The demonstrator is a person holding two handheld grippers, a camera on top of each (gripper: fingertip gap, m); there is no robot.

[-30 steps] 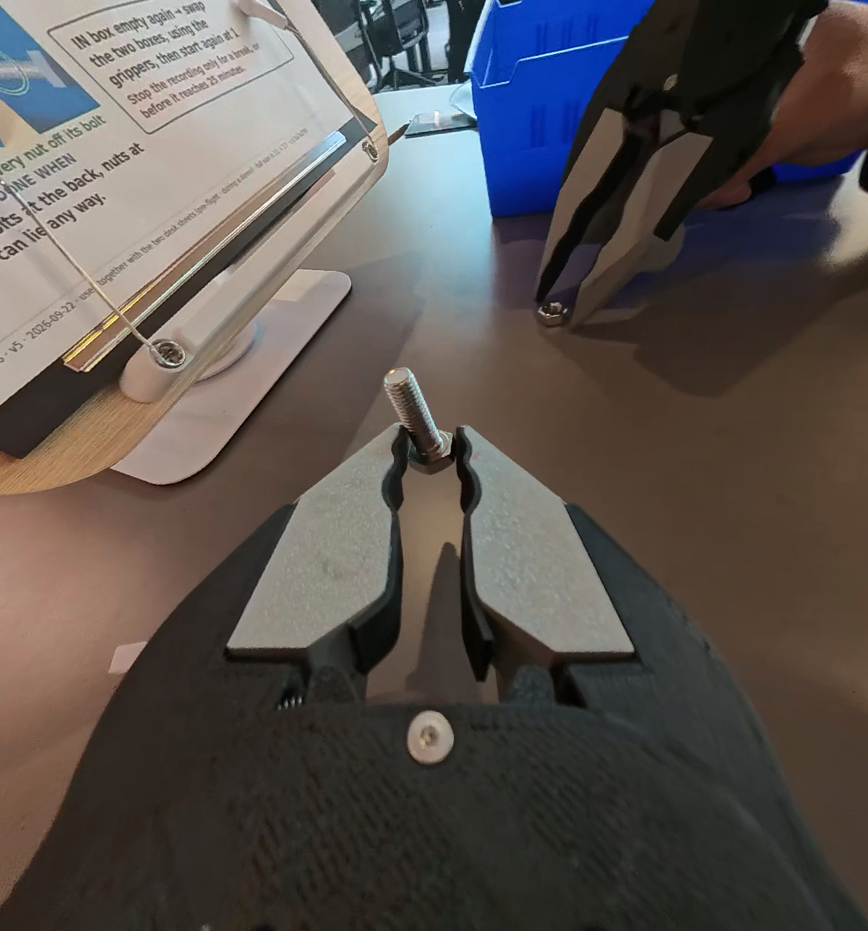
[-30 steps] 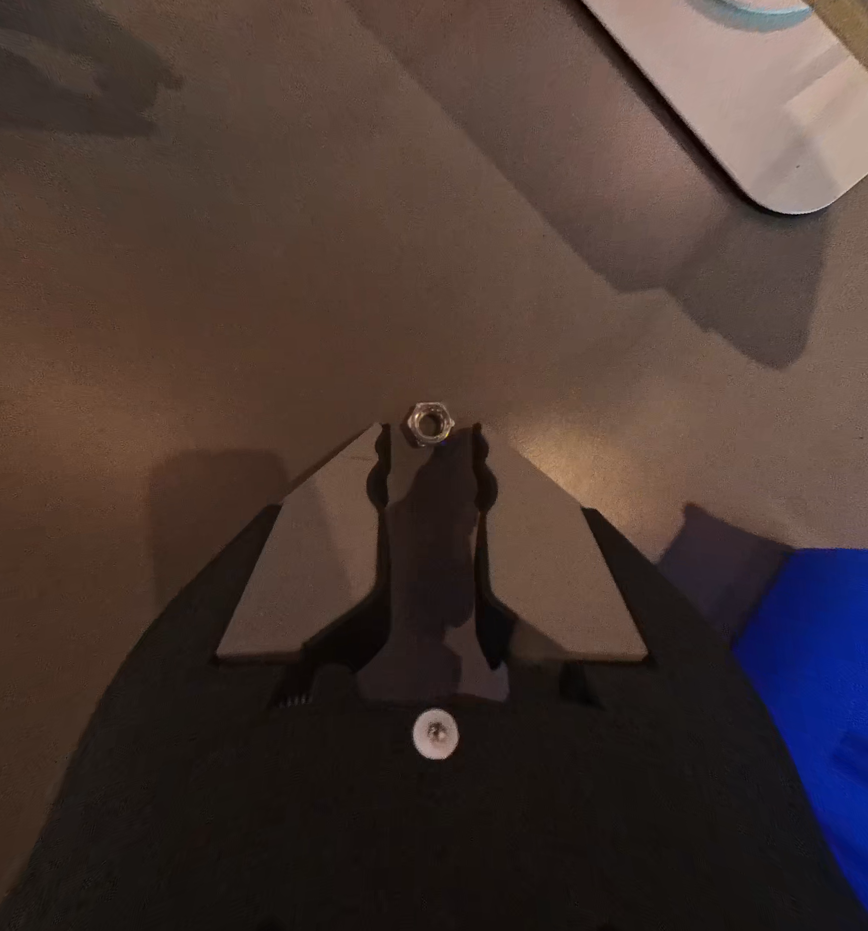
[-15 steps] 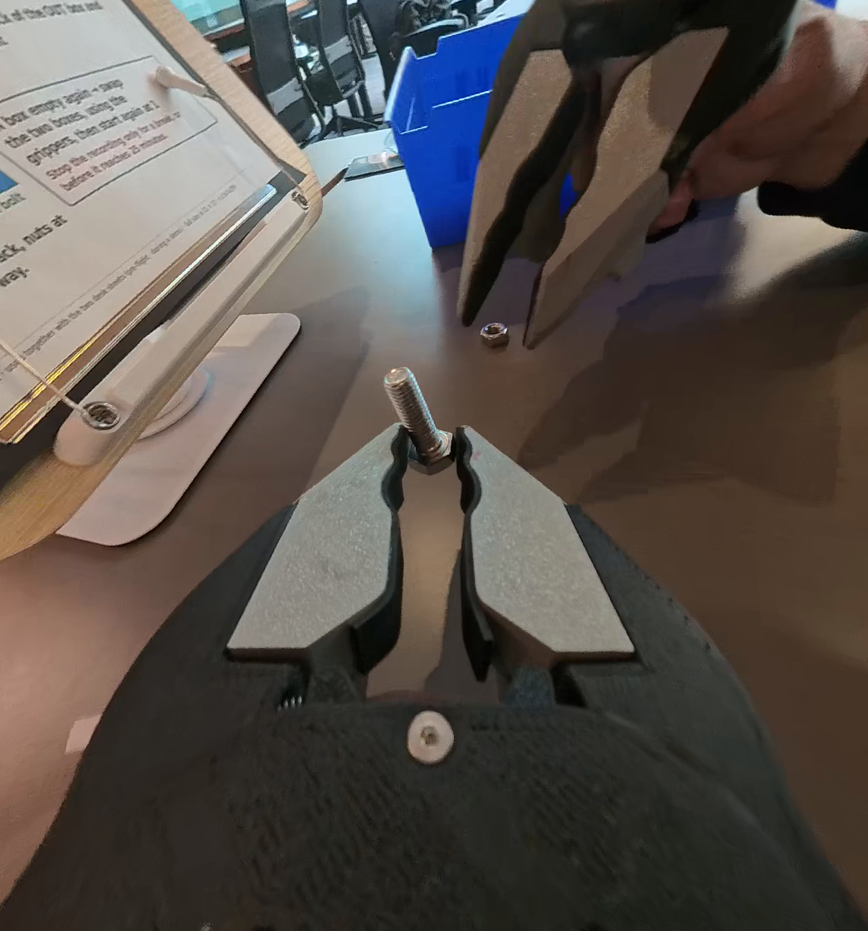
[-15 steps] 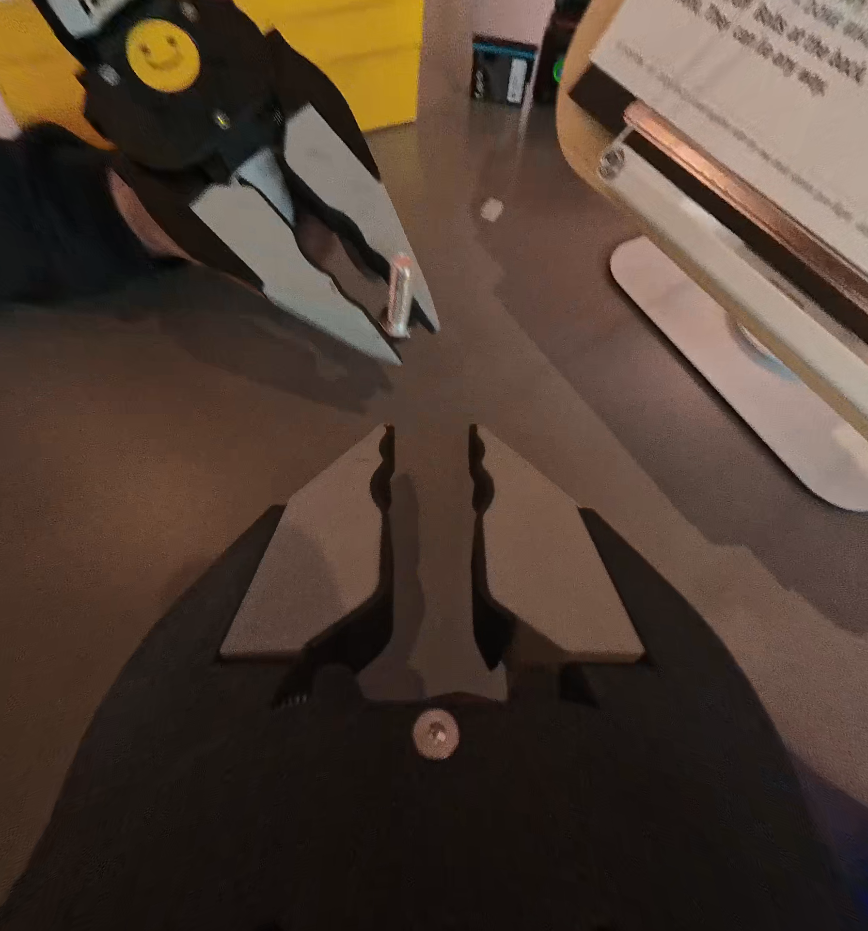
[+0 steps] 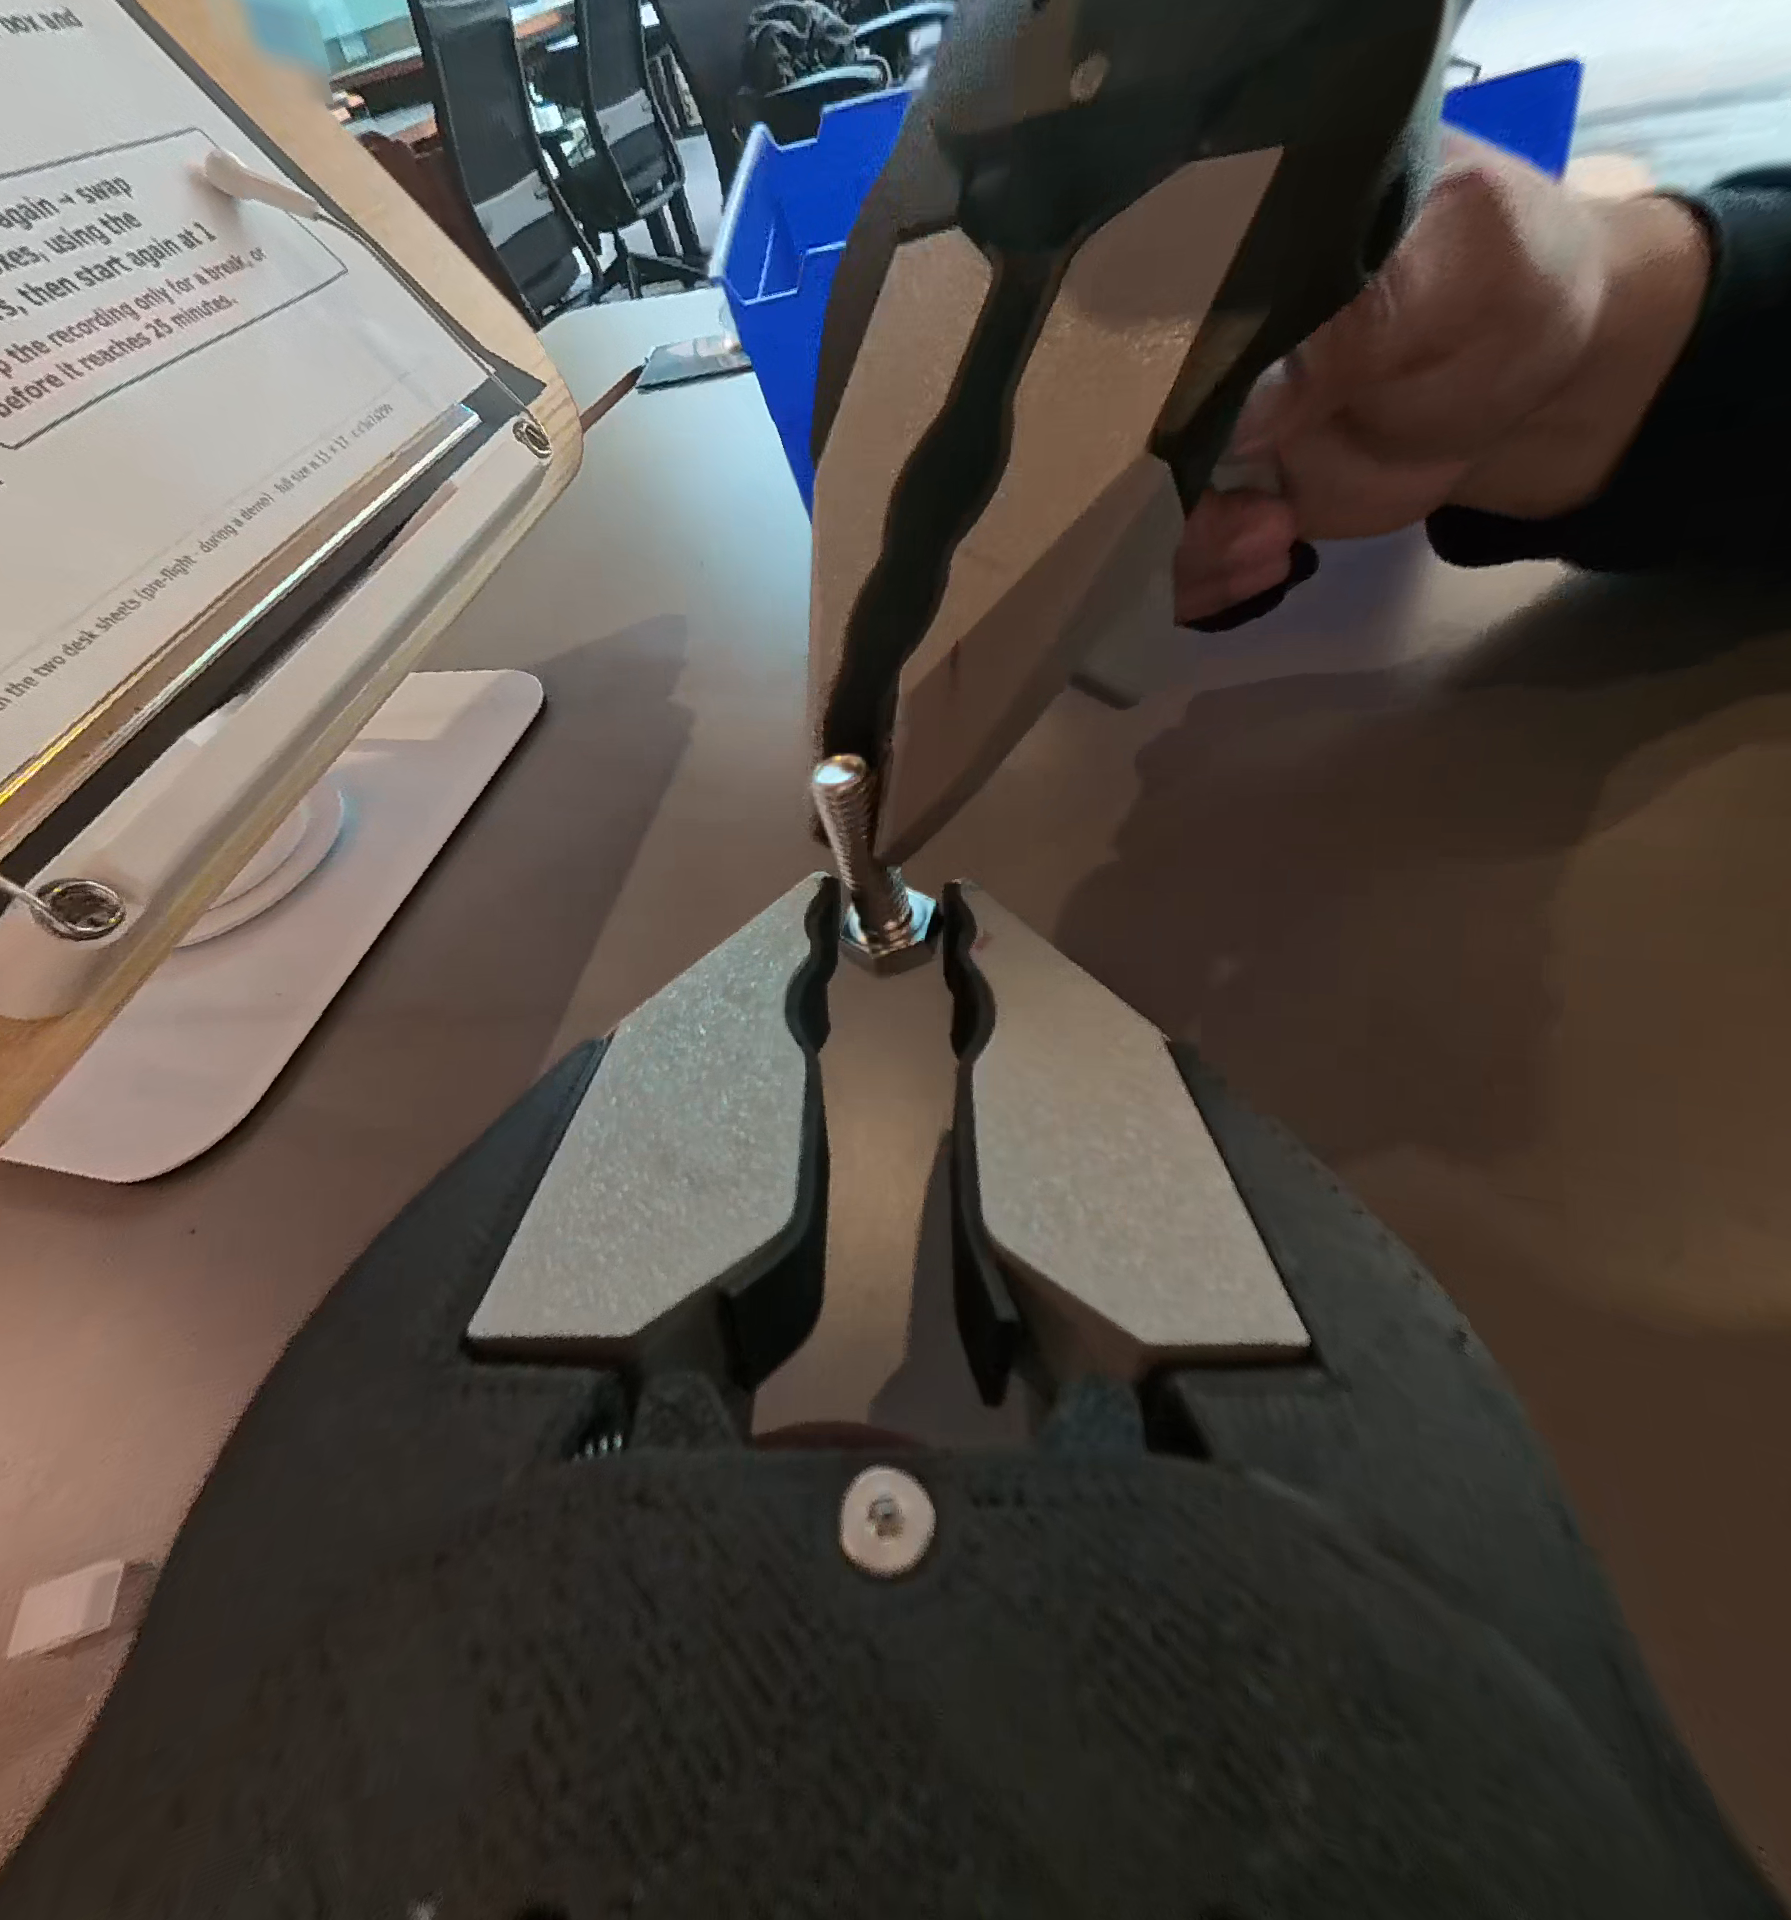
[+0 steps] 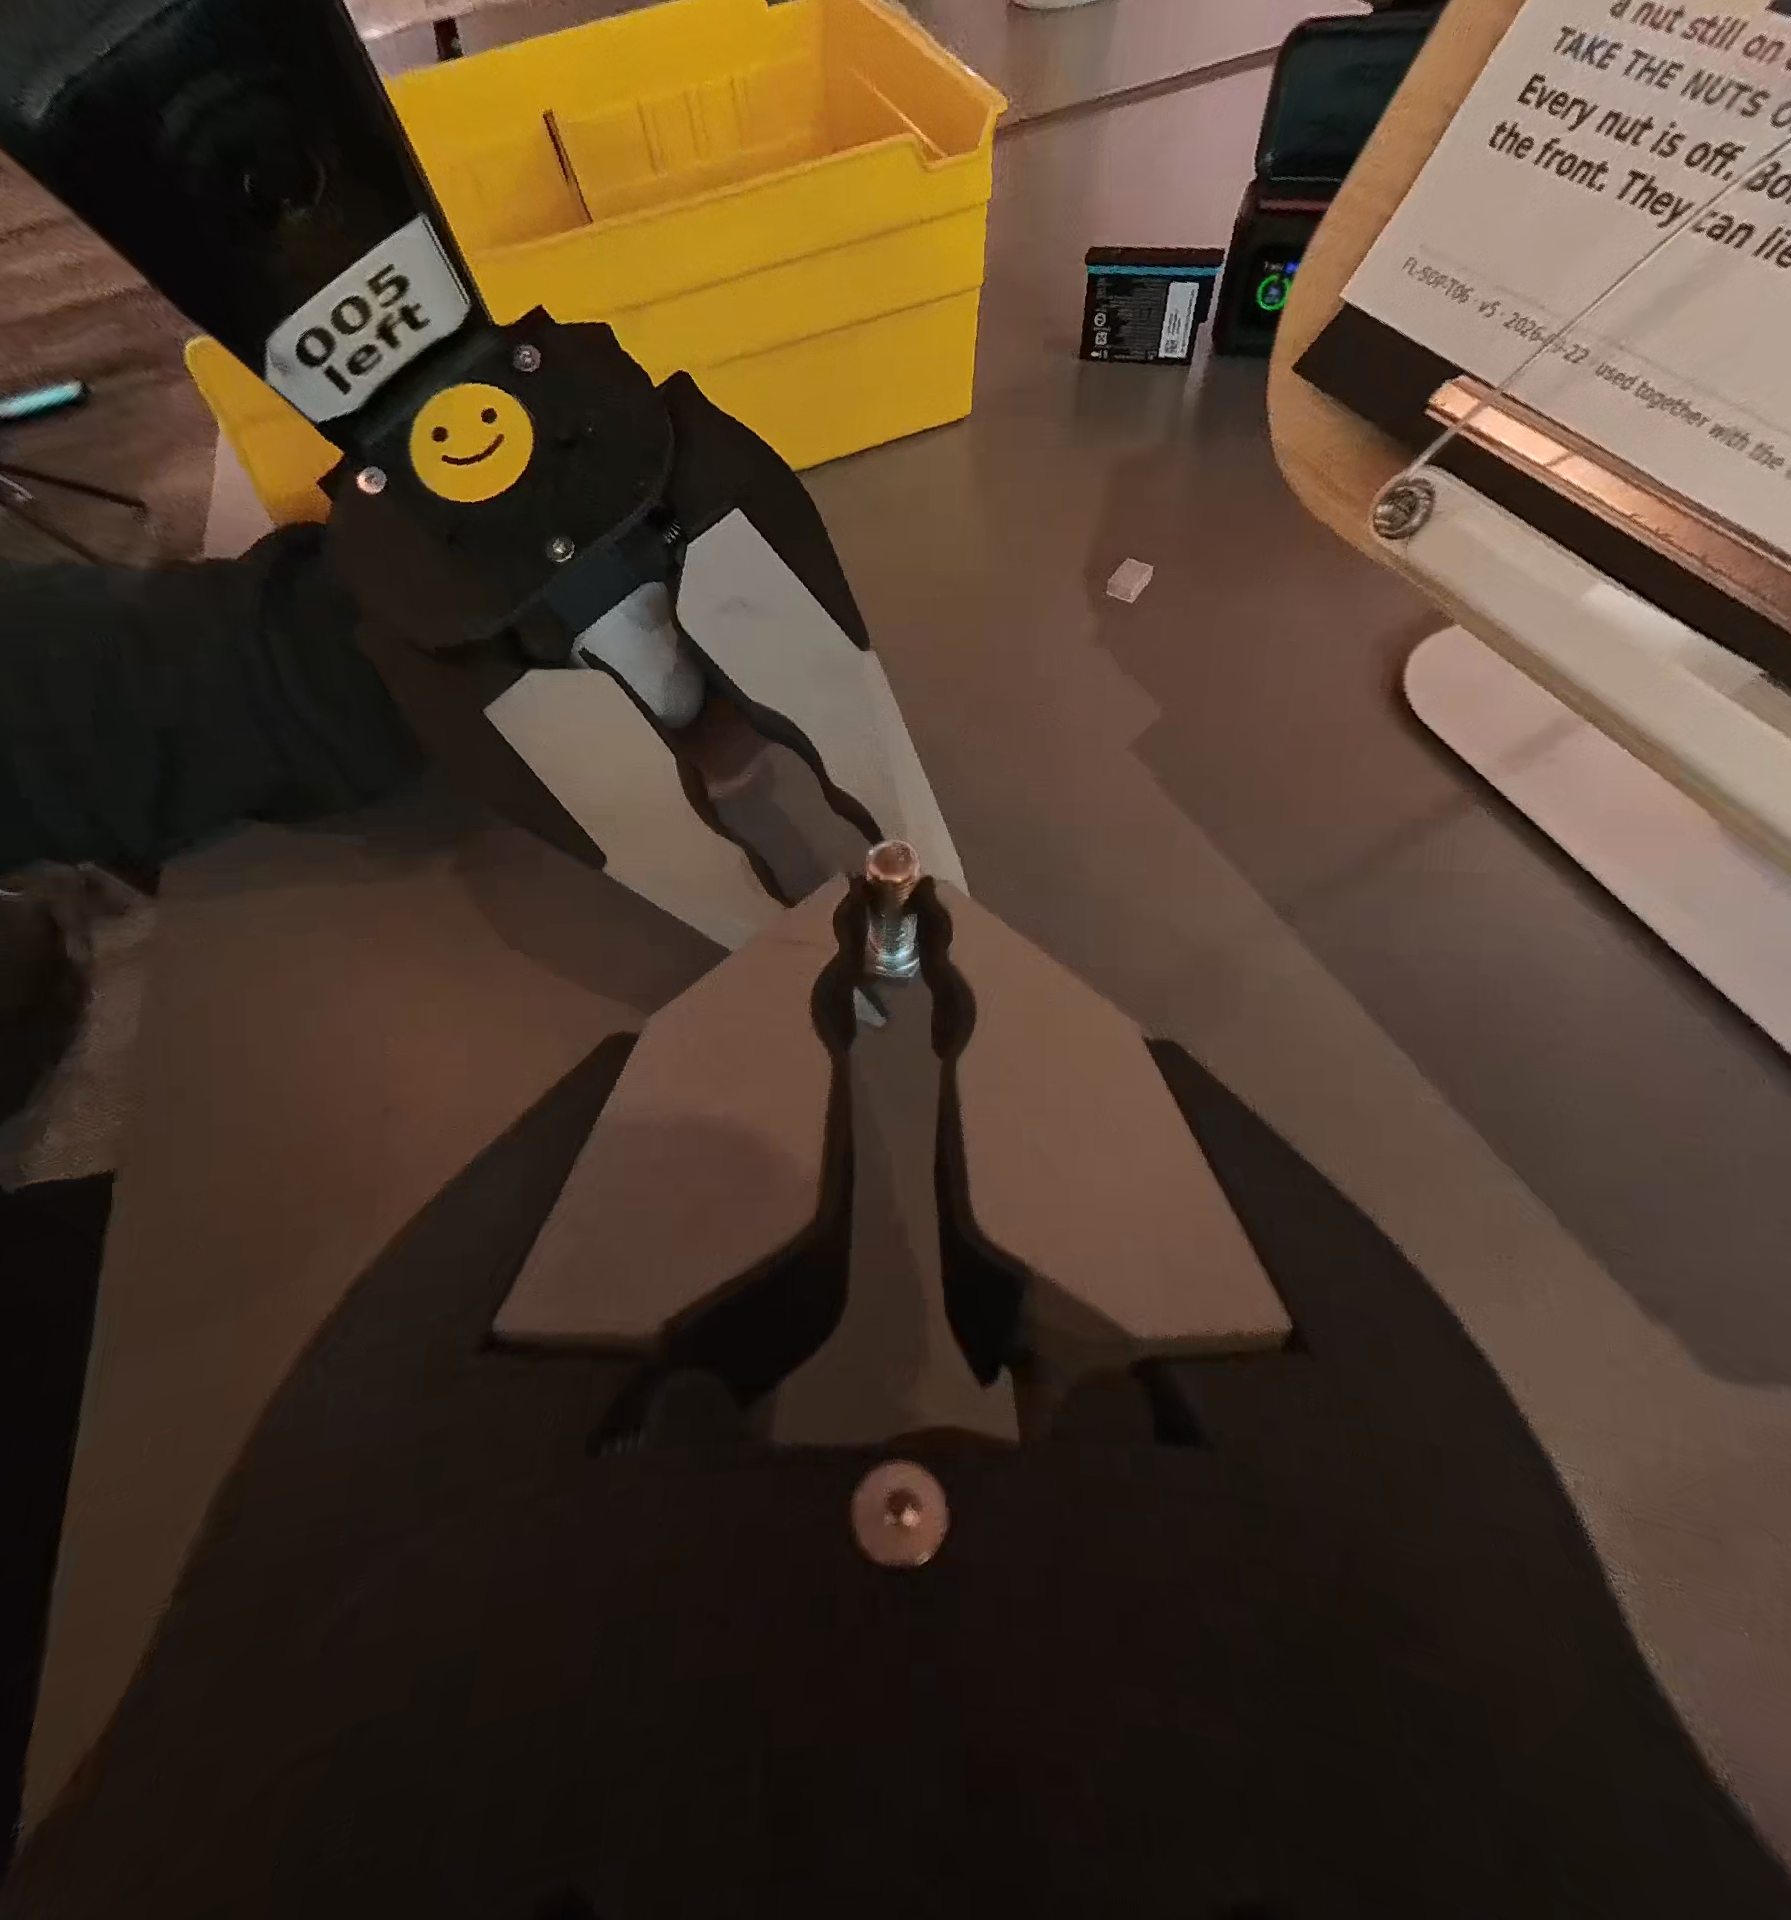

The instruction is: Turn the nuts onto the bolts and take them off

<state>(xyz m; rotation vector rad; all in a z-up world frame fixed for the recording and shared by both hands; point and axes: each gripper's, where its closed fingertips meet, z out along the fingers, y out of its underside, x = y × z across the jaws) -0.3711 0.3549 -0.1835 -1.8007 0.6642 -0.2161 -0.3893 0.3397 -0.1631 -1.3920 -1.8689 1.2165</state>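
The bolt [image 5: 860,852] is bright threaded metal, the left gripper [image 5: 886,914] has grainy matt grey fingers [image 5: 683,1122] on a rough black plastic body, the yellow bin [image 6: 766,208] is smooth glossy plastic, and the table [image 5: 1390,987] is matt brown.

The right gripper [image 6: 891,935] fills the lower half of the view, its jaws closed around the threaded shank of a bolt [image 6: 891,914] that stands between the fingertips at centre. At ten o'clock, the left gripper [image 6: 839,862], with a yellow smiley disc [image 6: 470,442] and a white label on its body, reaches in, its tips meeting the bolt from behind. A yellow bin [image 6: 725,208] sits at eleven o'clock. A document stand [image 6: 1556,499] with a printed sheet occupies two o'clock, and a small black device [image 6: 1145,307] lies at one o'clock on the brown table [image 6: 1234,831].
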